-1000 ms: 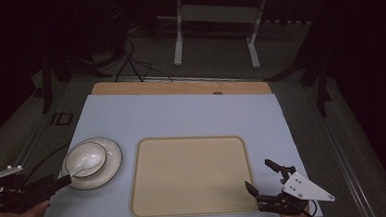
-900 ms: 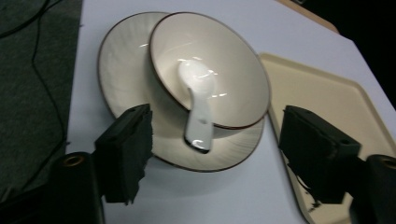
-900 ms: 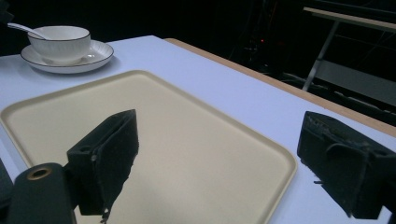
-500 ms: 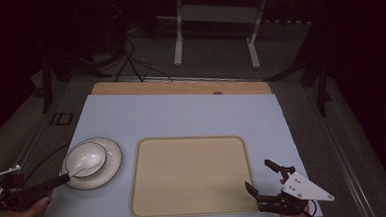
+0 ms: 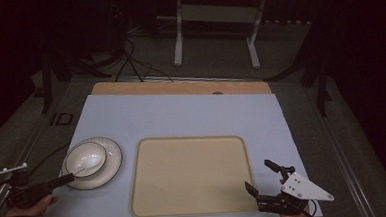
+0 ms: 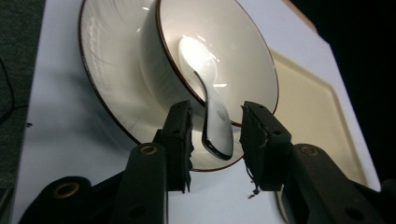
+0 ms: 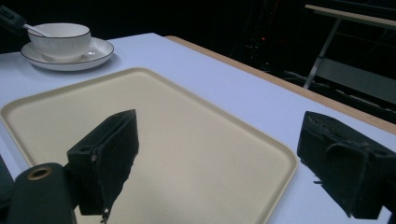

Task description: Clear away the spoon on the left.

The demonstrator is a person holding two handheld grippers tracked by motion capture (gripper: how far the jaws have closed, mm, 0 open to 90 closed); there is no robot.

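Note:
A white bowl (image 6: 233, 51) with a dark rim stands on a matching saucer (image 6: 112, 79) at the table's left; in the high view the bowl (image 5: 86, 158) is left of the tray. A white spoon (image 6: 217, 126) lies in it, its handle over the near rim. My left gripper (image 6: 215, 140) has its jaws either side of that handle; they have just been closing, and a thin gap remains on each side. It reaches in from the lower left in the high view (image 5: 67, 179). My right gripper (image 5: 257, 174) hovers open and empty at the tray's near right corner.
A beige tray (image 5: 189, 174) lies bare in the middle of the pale blue tabletop (image 5: 181, 114). In the right gripper view the tray (image 7: 187, 140) lies under the jaws, with the bowl (image 7: 58, 37) far off at top left. A wooden strip (image 5: 180, 86) edges the far side.
My left gripper has moved in toward the bowl and dropped a little, and its jaws have narrowed around the spoon's handle. The right gripper has stayed put.

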